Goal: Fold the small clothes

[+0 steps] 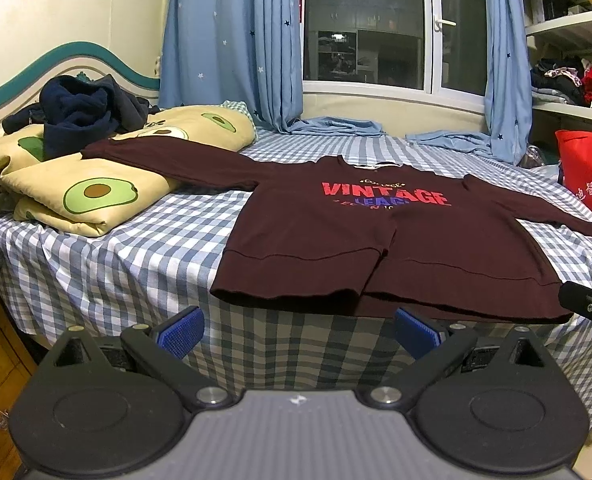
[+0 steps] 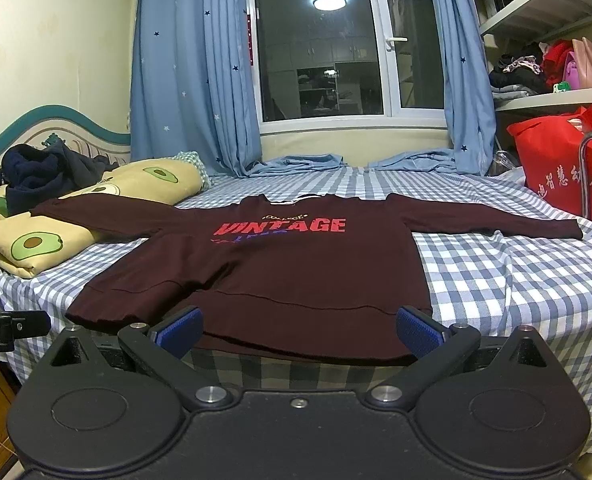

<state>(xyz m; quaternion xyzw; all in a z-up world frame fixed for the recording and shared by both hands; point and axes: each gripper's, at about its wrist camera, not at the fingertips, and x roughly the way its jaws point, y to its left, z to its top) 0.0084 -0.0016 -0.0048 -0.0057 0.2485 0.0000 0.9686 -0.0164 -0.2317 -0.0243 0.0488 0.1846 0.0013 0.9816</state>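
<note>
A small maroon sweatshirt (image 1: 376,248) with red "VINTAGE" print lies face up on the checked bed, sleeves spread out; its left sleeve rests on the avocado quilt. Its hem hangs a little over the bed's near edge. It also shows in the right wrist view (image 2: 288,276). My left gripper (image 1: 298,332) is open and empty, just in front of and below the hem's left part. My right gripper (image 2: 298,330) is open and empty, at the hem's right part, its blue pads (image 2: 416,330) level with the hem edge.
A folded avocado-print quilt (image 1: 84,196) with a dark navy garment (image 1: 80,112) on it lies at the left. A red bag (image 1: 588,172) stands at the right. Blue curtains (image 1: 232,40) and a window are behind the blue-white checked bed (image 1: 116,256).
</note>
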